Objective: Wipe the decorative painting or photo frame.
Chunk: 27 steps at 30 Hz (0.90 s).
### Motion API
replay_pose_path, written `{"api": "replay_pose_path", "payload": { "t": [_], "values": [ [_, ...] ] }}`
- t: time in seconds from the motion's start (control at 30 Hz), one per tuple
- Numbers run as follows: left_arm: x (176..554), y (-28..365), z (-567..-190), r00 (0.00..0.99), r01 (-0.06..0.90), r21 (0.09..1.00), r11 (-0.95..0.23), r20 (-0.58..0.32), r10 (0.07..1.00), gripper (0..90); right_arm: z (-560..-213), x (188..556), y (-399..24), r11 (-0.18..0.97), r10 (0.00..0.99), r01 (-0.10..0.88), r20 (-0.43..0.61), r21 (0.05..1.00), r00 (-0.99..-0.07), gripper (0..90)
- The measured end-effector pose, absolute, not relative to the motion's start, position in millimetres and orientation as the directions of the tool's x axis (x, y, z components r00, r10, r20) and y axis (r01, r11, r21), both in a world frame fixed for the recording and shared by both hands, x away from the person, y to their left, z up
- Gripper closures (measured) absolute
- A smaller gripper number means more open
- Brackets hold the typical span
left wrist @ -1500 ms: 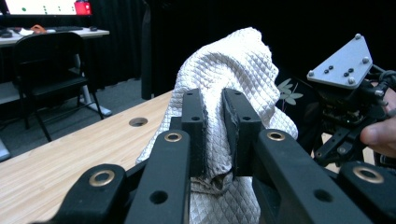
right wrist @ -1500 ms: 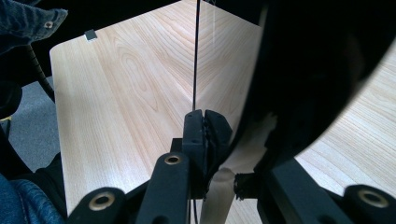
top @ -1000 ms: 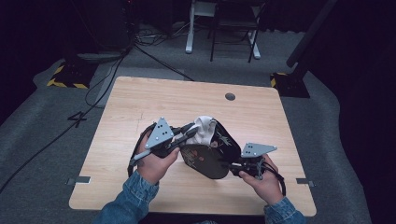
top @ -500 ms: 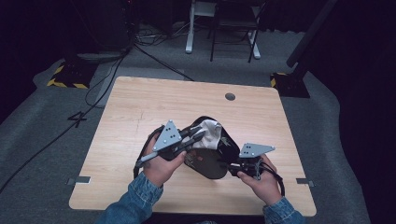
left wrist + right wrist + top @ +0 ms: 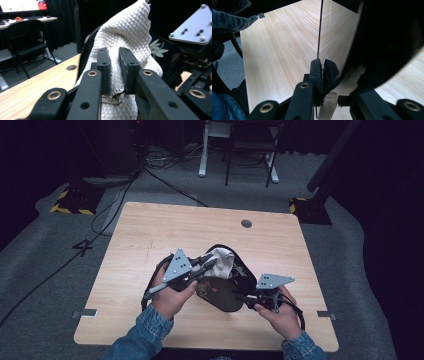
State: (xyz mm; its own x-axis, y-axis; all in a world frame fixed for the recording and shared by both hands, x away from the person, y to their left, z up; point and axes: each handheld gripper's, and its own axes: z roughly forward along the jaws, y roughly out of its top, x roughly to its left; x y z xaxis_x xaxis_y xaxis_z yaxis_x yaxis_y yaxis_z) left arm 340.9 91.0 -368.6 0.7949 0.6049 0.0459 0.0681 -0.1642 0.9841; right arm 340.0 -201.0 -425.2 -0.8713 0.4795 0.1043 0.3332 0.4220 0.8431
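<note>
Left tool point(image 5: 212, 264): held in the person's left hand point(image 5: 172, 295), near-centre of the scene, angled up and toward the right, jaws closed tight, grey plate uppermost. In the left gripper view its pads point(image 5: 103, 65) pinch with little gap. Right tool point(image 5: 248, 295): gripped in the right hand point(image 5: 280, 312), lower and to the right, pointing left, jaws clamped together. Both forearms enter from the near edge in denim sleeves point(image 5: 140, 342), wrists slightly bent inward.

- In the right gripper view, we find the black bag point(image 5: 387, 42) cut off at the upper right edge.
- The bag hides the right-hand jaw's tip.
</note>
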Motion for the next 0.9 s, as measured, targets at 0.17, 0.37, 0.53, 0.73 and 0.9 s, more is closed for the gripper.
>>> {"api": "replay_pose_path", "payload": {
  "t": [0.17,0.37,0.53,0.73,0.9],
  "values": [
    [344,97,-370,0.782,0.074,0.985,-0.159,0.041,0.622,79.4,-425,340,-201,0.42,0.479,0.333,0.106,0.844,-0.871,78.9],
    [346,104,-372,0.764,0.084,0.983,-0.161,0.041,0.644,79.4,-425,340,-201,0.42,0.481,0.335,0.106,0.844,-0.87,78.9],
    [347,104,-374,0.761,0.089,0.982,-0.167,0.041,0.648,79.4,-425,339,-201,0.422,0.481,0.333,0.103,0.843,-0.87,79.0],
    [345,99,-375,0.773,0.094,0.981,-0.17,0.036,0.633,79.4,-425,339,-200,0.424,0.486,0.337,0.103,0.841,-0.868,78.8],
    [343,91,-376,0.788,0.09,0.98,-0.179,0.04,0.614,79.4,-425,339,-199,0.426,0.488,0.337,0.101,0.84,-0.867,78.8]
  ]
}}
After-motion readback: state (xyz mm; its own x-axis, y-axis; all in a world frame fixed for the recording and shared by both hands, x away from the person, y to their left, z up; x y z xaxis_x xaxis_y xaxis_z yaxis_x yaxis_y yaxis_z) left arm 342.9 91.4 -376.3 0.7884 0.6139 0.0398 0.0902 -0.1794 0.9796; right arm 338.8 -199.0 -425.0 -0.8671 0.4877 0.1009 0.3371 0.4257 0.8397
